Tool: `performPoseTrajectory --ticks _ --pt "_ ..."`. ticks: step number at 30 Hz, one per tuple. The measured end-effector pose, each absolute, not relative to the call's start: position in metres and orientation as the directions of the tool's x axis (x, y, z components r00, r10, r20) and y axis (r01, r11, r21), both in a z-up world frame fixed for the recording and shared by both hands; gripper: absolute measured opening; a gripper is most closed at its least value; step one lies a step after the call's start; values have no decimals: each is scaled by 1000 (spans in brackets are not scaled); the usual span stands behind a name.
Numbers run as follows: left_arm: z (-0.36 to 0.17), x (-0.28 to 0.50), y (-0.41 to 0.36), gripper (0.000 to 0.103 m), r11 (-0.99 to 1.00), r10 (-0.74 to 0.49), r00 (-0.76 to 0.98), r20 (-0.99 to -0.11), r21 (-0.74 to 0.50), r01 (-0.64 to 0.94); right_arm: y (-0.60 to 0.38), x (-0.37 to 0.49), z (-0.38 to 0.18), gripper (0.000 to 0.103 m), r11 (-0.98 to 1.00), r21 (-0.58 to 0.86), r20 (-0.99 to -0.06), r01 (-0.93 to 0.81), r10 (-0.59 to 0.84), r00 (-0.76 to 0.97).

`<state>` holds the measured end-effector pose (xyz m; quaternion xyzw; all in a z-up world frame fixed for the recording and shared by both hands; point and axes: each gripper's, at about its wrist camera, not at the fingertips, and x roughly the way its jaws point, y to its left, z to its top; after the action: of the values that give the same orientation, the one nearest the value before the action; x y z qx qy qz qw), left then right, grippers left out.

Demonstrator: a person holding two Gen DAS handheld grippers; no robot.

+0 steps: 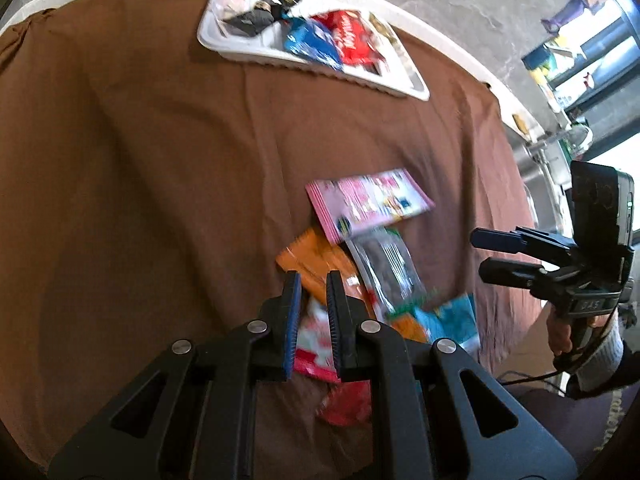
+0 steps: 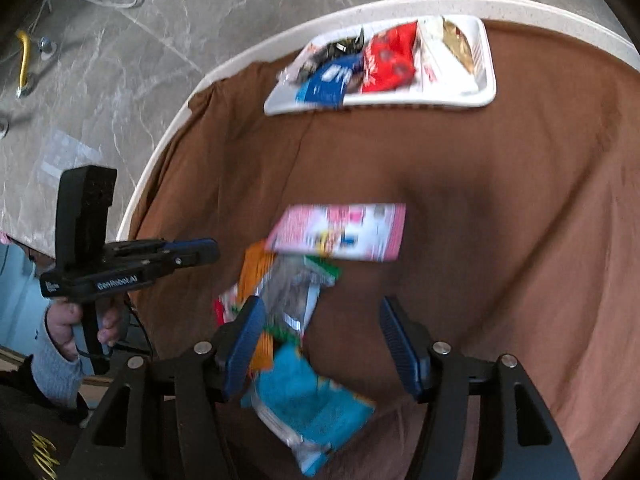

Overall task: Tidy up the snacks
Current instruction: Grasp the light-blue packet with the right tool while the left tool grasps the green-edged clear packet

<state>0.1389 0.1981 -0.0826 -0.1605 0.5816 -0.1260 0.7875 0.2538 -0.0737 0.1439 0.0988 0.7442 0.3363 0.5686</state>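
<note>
A pile of snack packets lies on the brown cloth: a pink packet (image 1: 368, 200) (image 2: 340, 232), an orange one (image 1: 316, 264), a clear one with dark pieces (image 1: 384, 268) (image 2: 296, 292), a teal one (image 1: 452, 320) (image 2: 308, 400) and a red-and-white one (image 1: 316, 344). My left gripper (image 1: 314, 280) hovers over the pile with its jaws narrowly apart and nothing between them; it also shows in the right wrist view (image 2: 212, 250). My right gripper (image 2: 324, 344) is open wide above the teal packet; it also shows in the left wrist view (image 1: 478, 254).
A white divided tray (image 1: 248, 50) (image 2: 486, 92) at the far table edge holds a blue packet (image 1: 312, 42), a red packet (image 1: 352, 36), dark wrappers (image 1: 256, 14) and a gold one (image 2: 456, 44). The round table's white rim (image 2: 168, 140) borders grey floor.
</note>
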Motion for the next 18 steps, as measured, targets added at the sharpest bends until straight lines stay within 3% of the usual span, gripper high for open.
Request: performPoseTrajectory --ticks 5,9,18 --pt "-81 128 184 12 910 -409 279 -869 -412 49 -75 226 161 66 696 599 -798 -396 482 -361" --pt "-79 133 172 12 906 -420 270 -866 -416 76 -62 199 178 66 595 514 -856 -618 396 -332" --pt "-78 151 145 12 903 -429 239 -871 -410 128 -22 150 180 66 314 328 -934 -891 248 -256"
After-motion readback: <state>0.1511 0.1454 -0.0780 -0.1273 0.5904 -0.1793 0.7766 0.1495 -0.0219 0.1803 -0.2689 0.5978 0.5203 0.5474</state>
